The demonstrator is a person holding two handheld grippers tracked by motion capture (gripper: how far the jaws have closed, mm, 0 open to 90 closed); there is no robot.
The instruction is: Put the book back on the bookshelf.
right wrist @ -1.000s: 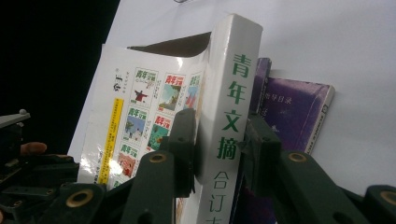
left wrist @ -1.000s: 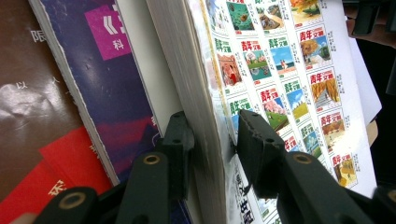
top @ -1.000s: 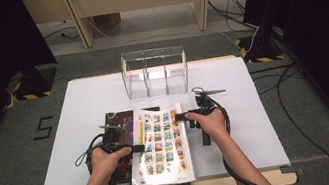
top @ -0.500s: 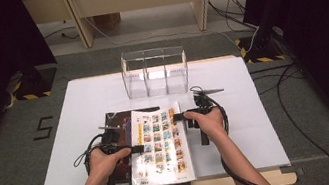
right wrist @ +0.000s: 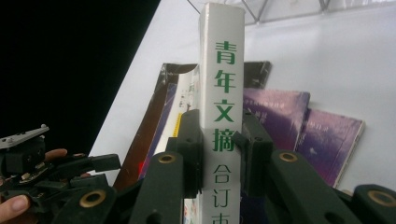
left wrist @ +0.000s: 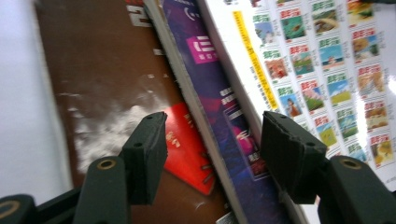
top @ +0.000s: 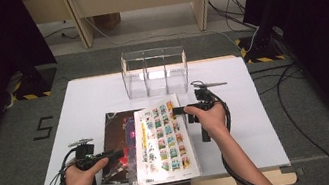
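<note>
A white book with rows of small stamp-like pictures lies on top of a stack. My right gripper is shut on its spine, white with green characters; the jaws have just been closing on it, and that edge is raised. Under it lie a purple book and a brown one. My left gripper sits at the stack's left edge, over the brown book. Its jaws have just been opening and stand open with nothing between them.
A clear three-compartment organizer stands at the back of the white table. More purple covers lie under the lifted book. Cables trail from both grippers. Dark curtains flank the table.
My left gripper has let go and pulled back to the left, jaws wider. My right gripper has risen a little with the white book's spine edge.
</note>
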